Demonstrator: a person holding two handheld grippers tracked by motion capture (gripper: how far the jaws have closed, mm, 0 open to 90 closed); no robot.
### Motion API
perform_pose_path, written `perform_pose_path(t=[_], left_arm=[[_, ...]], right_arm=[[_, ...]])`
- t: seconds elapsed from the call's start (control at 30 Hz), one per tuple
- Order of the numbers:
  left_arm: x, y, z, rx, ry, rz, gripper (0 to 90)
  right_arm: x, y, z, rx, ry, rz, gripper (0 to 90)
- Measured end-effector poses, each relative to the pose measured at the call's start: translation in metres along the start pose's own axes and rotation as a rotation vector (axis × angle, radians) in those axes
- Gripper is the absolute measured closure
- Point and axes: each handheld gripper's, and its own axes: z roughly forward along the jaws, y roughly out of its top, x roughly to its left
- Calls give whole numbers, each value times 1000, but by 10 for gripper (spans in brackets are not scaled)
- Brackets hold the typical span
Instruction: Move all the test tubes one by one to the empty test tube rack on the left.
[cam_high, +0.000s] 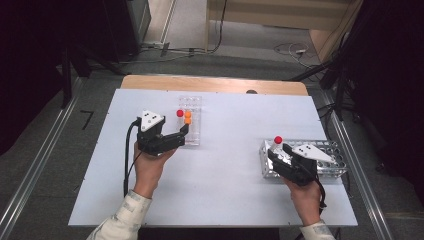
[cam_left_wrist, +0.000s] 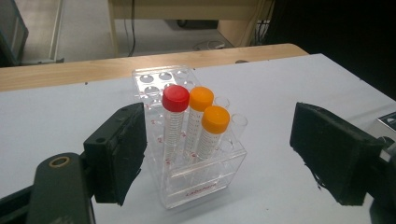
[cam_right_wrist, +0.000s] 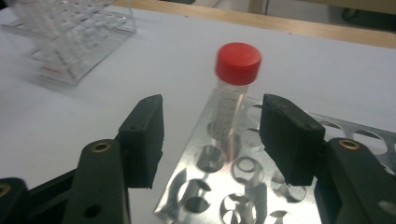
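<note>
One red-capped tube (cam_right_wrist: 232, 100) stands in the metal rack (cam_right_wrist: 261, 177), between the right gripper (cam_right_wrist: 217, 140) jaws, untouched; left gripper (cam_left_wrist: 219, 154) gapes wide.

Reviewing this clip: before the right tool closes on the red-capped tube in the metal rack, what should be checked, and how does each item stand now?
1. Red-capped tube stands between the jaws of the right tool: ok.
2. Pads pressing on the tube: not ok, gaps show on both sides.
3. Tube seated upright in the metal rack: cannot tell; it looks slightly tilted and blurred.
4. Left tool open and clear of the clear plastic rack: ok.
5. Three capped tubes stand in the clear rack, one red cap: ok.
</note>
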Motion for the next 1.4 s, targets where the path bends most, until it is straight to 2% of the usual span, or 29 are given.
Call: perform_pose_path(t=[0.07, 0.23, 0.33, 0.4, 0.67, 1.1, 1.23, 1.4], left_arm=[[-1, 0, 1, 3, -3, 4, 195], [-3, -3, 3, 8, -7, 4, 199], [-3, -4, 4, 16, -7, 8, 205], [-3, -5, 4, 18, -9, 9, 205], [-4, -5, 3, 15, -10, 7, 207], [-4, -5, 2, 15, -15, 8, 207], [-5, -6, 3, 16, -17, 7, 207], [-6, -5, 1, 10, -22, 9, 207]], right_arm=[[-1, 1, 7, 12, 2, 6, 475], [1, 3, 22, 48, -32, -1, 588], [0, 3, 26, 61, -44, 11, 669], [-2, 4, 26, 60, -31, 20, 700], [0, 8, 20, 29, -22, 11, 708], [5, 33, -11, -58, -30, -19, 708], [10, 41, -20, -86, -6, -29, 709], [22, 46, -23, -98, 34, -56, 708]])
